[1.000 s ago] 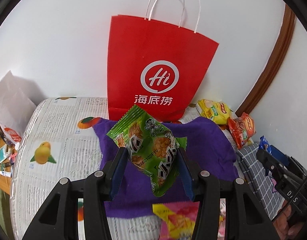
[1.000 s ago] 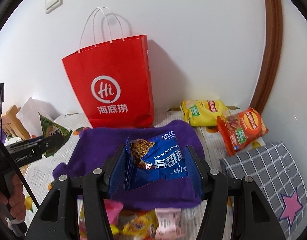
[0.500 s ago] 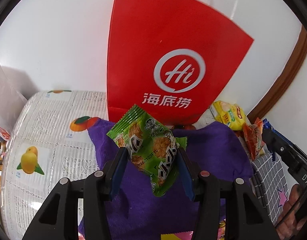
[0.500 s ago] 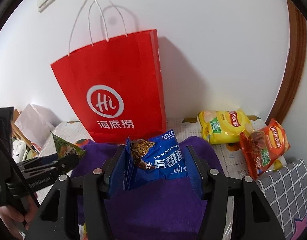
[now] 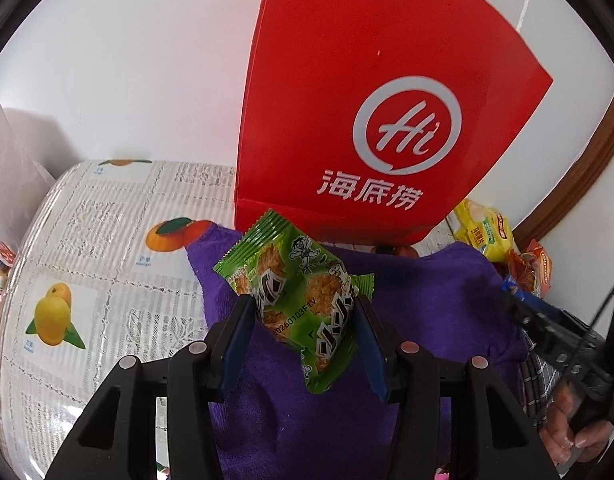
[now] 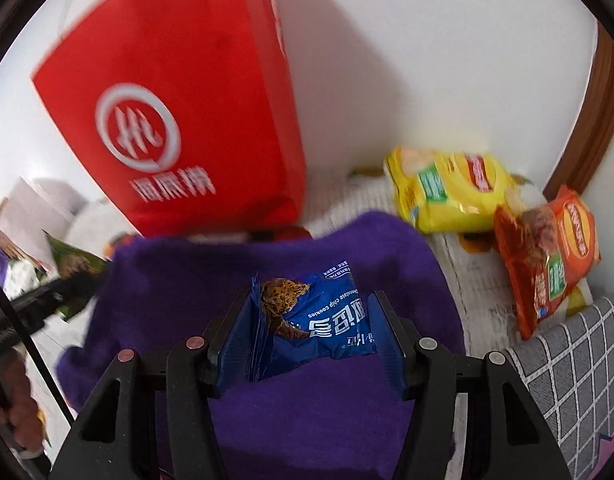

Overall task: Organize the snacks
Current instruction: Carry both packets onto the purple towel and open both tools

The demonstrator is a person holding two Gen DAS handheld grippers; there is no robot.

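Red paper bag (image 5: 347,92): one. Purple cloth (image 6: 291,264): one. Snack packets: four, namely green (image 5: 303,308), blue (image 6: 327,316), yellow (image 6: 447,188), orange (image 6: 551,256).

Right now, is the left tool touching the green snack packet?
Touching. The left wrist view shows the left tool with both blue pads pressed against the green snack packet, held above the purple cloth.

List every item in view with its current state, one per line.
left gripper: shut on the green snack packet, held above the cloth
right gripper: shut on the blue cookie packet
red paper bag: upright against the wall
purple cloth: spread on the table, rumpled
yellow chip bag: lying sealed by the wall
orange chip bag: lying sealed, leaning on the yellow one
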